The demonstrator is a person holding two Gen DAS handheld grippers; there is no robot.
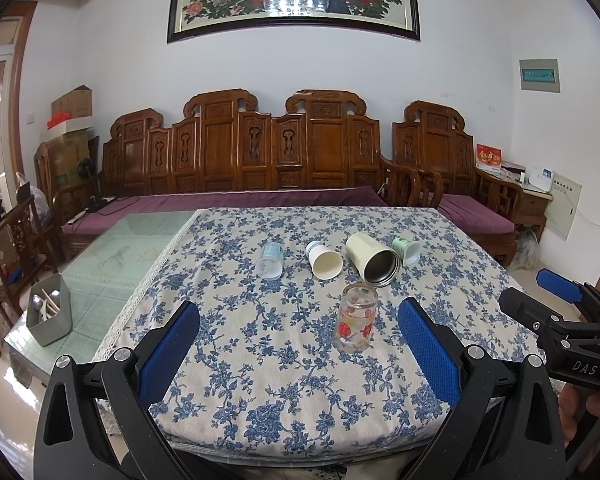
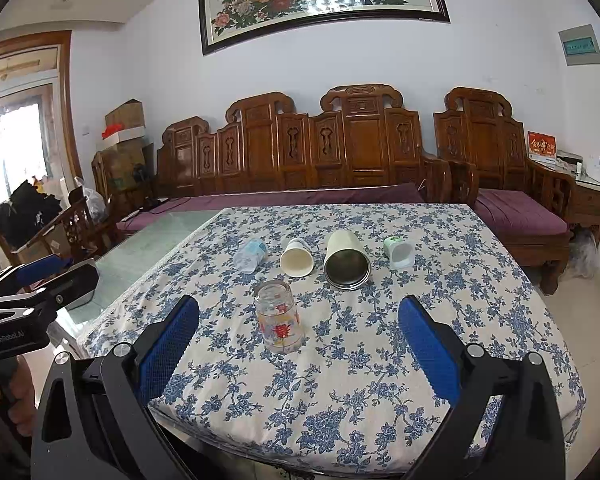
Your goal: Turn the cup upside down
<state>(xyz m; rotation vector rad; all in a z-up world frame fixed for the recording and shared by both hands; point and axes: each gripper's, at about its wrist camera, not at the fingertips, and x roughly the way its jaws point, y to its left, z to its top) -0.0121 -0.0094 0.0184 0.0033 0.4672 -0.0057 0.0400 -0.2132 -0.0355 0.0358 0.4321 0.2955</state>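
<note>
1. Left hand-held gripper: jaws spread wide, nothing between the blue pads, held above near edge of tabletop.
2. Right hand-held gripper: jaws also spread wide, empty, held above near edge; seen in left wrist view at far right.
3. Glass cup w/ red print: stands on the blue-flower cloth, nearest cup to both grippers, apart from pads. Looks mouth-down (wider end on cloth) in right wrist view.
4. Behind it, a row of 4 cups lying on their sides, L to R: clear plastic cup, white paper cup, cream steel-lined cup, green-white cup.
5. Cream cup mouth lies just behind the glass cup; cannot tell if touching.
6. Grey bin w/ utensils sits on the glass surface left of the cloth.
</note>
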